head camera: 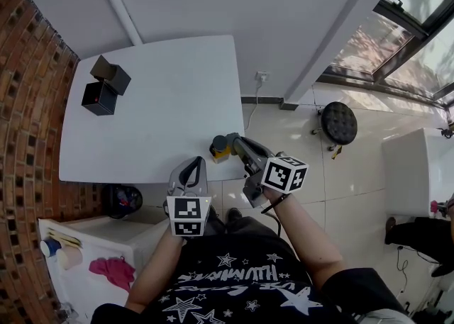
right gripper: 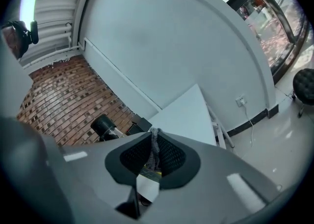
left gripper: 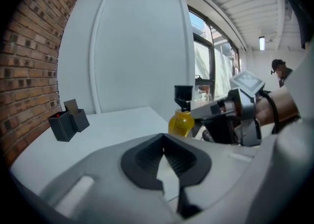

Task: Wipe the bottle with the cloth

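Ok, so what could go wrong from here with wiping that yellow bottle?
1. The bottle seems to stand right by the near corner of the table with nothing steadying it. The left hand-held gripper is shut, empty and apart from it. A sideways push could knock the bottle to the floor.
2. The right hand-held gripper pinches only a thin strip of cloth, which might slip out mid-wipe.

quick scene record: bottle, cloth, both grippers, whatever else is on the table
bottle: yellow, black cap, upright near the table's near edge
cloth: grey, pinched between the right jaws
right gripper: shut on cloth, right beside bottle
left gripper: shut, empty, apart from bottle
table: white
boxes: two, black, at the far left corner
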{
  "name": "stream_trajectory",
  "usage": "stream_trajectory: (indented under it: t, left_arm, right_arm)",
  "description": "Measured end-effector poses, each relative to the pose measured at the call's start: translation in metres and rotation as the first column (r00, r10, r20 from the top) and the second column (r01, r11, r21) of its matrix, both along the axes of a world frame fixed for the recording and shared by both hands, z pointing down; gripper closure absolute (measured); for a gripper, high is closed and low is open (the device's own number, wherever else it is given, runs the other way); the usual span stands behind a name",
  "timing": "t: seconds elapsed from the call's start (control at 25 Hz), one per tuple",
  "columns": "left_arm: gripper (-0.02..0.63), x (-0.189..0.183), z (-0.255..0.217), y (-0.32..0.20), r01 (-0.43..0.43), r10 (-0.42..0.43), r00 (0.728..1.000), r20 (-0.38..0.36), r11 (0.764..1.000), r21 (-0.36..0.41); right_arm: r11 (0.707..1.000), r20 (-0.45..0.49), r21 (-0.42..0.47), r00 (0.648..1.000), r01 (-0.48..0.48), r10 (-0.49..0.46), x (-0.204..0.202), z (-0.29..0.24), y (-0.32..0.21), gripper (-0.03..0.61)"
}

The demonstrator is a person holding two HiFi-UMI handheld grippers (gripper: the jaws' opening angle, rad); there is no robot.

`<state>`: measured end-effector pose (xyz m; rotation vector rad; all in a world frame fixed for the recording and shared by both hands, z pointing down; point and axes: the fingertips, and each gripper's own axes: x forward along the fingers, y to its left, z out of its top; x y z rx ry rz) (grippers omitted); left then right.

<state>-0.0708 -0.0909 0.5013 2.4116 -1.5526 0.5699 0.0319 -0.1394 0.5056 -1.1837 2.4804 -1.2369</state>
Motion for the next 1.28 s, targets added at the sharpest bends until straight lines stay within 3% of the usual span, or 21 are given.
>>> stream_trajectory:
  t: [0.72,1.28]
  left_arm:
    - [0.61,-0.004,0.011,0.001,-0.012,0.012,1.0,-0.008,0.999,-0.038]
    - [0.609,-0.006,0.013,0.002,-0.008,0.008,1.0,-0.013,0.999,-0.047]
  right_arm:
    - [0.987,-0.15,-0.156,0.988,0.023,-0.046,-0.009,0.077,-0.003,0.541]
    - [0.988,-0.178,-0.154,0.983,0.006,-0.033,-0.005,0.079,-0.003,0.541]
